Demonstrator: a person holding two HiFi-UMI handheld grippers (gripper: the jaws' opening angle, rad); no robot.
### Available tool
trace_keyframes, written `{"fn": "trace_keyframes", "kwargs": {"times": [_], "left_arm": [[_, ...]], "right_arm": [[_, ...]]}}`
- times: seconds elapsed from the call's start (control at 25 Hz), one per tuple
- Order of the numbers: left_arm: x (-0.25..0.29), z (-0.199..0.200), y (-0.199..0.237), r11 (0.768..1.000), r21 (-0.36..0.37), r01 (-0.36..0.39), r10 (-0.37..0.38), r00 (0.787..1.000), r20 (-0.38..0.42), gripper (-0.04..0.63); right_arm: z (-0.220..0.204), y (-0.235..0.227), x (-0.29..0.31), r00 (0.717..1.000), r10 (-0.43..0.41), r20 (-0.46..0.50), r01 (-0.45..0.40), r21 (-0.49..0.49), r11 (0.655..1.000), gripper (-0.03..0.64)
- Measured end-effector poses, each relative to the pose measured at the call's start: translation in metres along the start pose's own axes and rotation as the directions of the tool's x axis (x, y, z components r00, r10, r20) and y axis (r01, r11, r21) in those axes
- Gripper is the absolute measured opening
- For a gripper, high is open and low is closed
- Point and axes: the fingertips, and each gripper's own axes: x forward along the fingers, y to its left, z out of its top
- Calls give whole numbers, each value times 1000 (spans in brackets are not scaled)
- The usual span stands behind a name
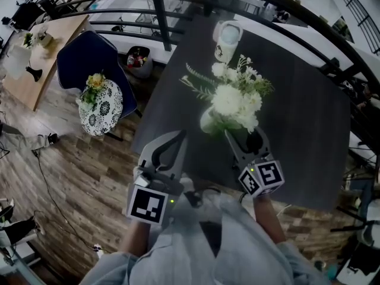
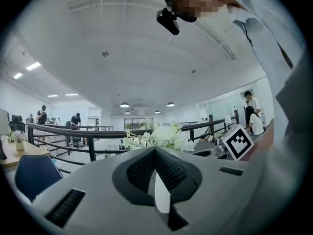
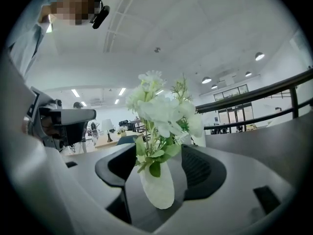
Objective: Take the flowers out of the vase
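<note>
Right gripper (image 3: pixel 156 173): jaws spread wide, nothing gripped. The small white rounded ceramic vase (image 3: pixel 157 187) stands upright between them, and I see no pad pressing on it. The bunch of white artificial flowers with green leaves (image 3: pixel 159 109) is fully seated in it and rises above my jaws. The vase stands on the dark grey tabletop (image 1: pixel 309 135), near its front edge.

Left gripper (image 1: pixel 168 144): jaw tips together, holding nothing, and it sits just left of the vase, apart from it.

Step in hand, as I judge it: secure the vase with the right gripper so the left can draw the bunch out.

Notes for doing it well:
- Close on the belly of the vase, below the lowest leaves. Foliage hangs over the rim and could get trapped under a pad.
- Squeeze gently, because glazed round walls may slip or tip.
- Keep the vase flat on the table.
- The left gripper must open first, then take the stems together just above the rim, not the blooms.
- Pull straight up along the neck, since a sideways pull would lever the vase over.
</note>
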Motion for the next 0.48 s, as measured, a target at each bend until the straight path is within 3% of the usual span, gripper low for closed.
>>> {"fn": "trace_keyframes", "kwargs": {"times": [0.48], "left_arm": [[0,-4,1,1000,-9,8,-8,1000,-9,-2]], "right_arm": [[5,-3,20,1000,20,21,-21,32,999,296]]}}
